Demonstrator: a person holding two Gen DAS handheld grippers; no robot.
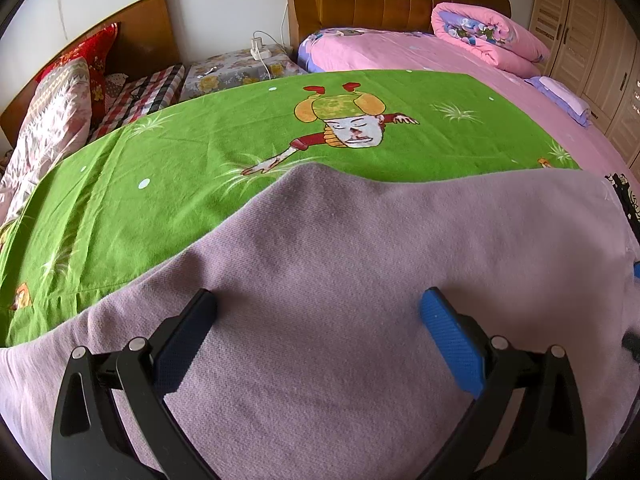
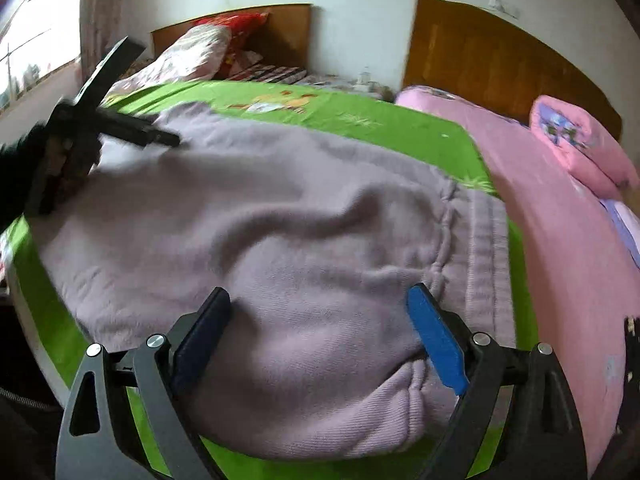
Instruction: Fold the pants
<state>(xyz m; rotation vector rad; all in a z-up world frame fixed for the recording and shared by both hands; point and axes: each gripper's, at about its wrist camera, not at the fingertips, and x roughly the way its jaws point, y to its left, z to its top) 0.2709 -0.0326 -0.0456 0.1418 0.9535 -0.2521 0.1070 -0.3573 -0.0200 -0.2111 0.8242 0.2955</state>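
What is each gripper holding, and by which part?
Nothing: the left gripper and right gripper are both open above the pants.

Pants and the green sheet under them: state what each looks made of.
Pants: looks like soft knit or fleece, matte lilac, with a fine ribbed weave and a gathered waistband.
Green sheet: probably thin woven cotton, matte, printed with a cartoon figure; it lies flat with sharp fold creases.

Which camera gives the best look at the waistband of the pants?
The right wrist view. There the ribbed waistband runs along the right edge of the lilac pants, gathered seam included. The left wrist view shows only plain pants fabric filling its lower half; no waistband is distinguishable there.
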